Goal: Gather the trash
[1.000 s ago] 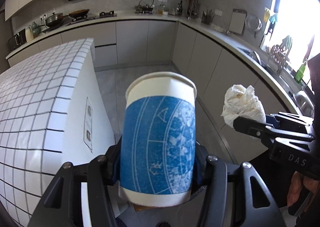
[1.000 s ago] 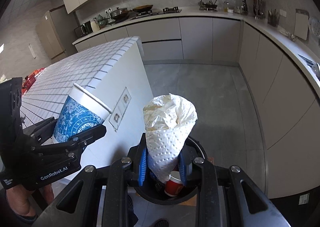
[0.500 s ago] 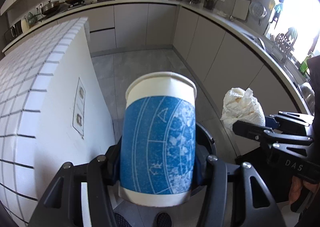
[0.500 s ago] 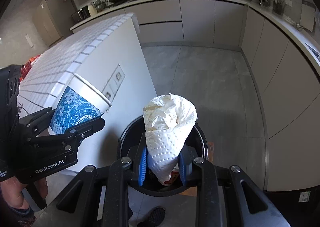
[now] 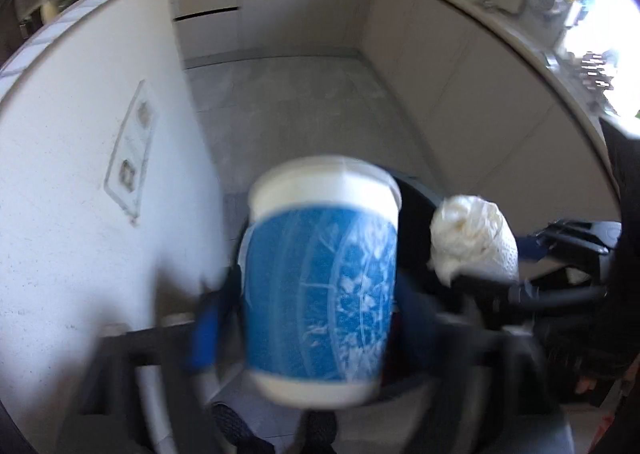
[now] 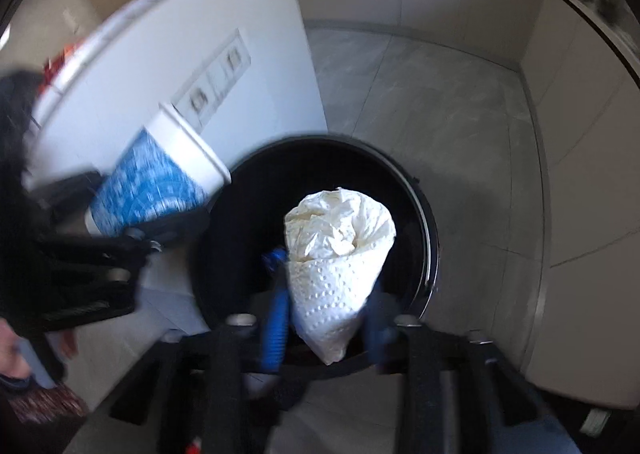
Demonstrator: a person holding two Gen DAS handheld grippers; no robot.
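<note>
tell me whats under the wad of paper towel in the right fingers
The black trash bin gapes right beneath the paper towel wad. The wad and dark shadow cover the bin's inside, so any contents cannot be made out.

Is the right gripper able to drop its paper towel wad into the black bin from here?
Probably yes. The right gripper is opening, the paper towel wad sits directly over the black bin, nothing between.

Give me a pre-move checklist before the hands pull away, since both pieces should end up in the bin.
1. Crumpled paper towel over the black bin opening: ok.
2. Right gripper jaws opening, towel between them: ok.
3. Blue paper cup over the opening: not ok, it sits at the rim's left edge.
4. Left gripper jaws opening around the cup: ok.
5. Room left in the bin: cannot tell.
</note>
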